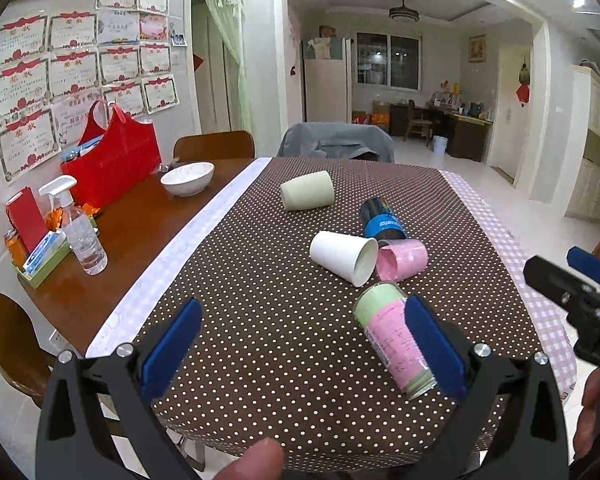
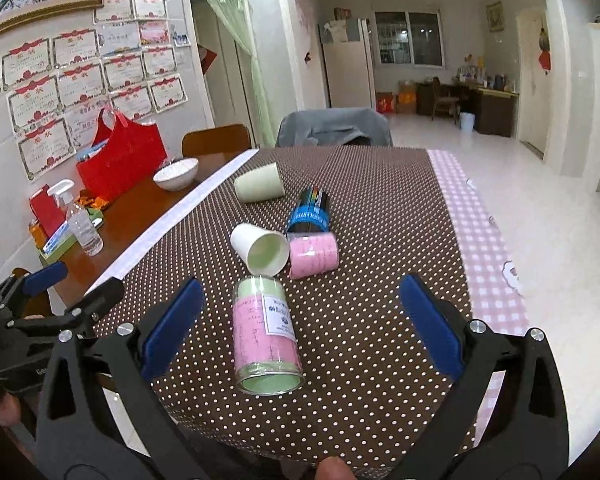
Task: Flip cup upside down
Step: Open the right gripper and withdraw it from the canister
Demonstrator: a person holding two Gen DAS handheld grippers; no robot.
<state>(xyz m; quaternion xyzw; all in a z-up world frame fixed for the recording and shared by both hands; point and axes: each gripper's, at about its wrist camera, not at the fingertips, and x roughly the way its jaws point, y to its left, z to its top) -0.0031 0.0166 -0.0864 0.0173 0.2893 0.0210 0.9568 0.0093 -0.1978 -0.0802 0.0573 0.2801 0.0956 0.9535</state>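
Several cups lie on their sides on the brown dotted tablecloth [image 1: 260, 280]. A clear cup with a pink and green label [image 1: 394, 344] [image 2: 266, 332] lies nearest, between my right gripper's open fingers in the right wrist view. Behind it lie a white paper cup [image 1: 342, 256] [image 2: 260, 250], a pink cup [image 1: 402, 260] [image 2: 314, 254], a black and blue cup [image 1: 380, 220] [image 2: 310, 212] and a pale green cup [image 1: 308, 191] [image 2: 259, 182]. My left gripper [image 1: 300, 344] is open and empty, left of the labelled cup. My right gripper [image 2: 296, 324] is open and empty above the table's near edge.
On the bare wood at the left stand a white bowl [image 1: 187, 178], a red bag [image 1: 110, 160], a spray bottle [image 1: 80, 232] and a tissue box [image 1: 44, 256]. Chairs [image 1: 336, 140] stand at the far end. The cloth's pink checked edge [image 1: 540, 300] hangs at the right.
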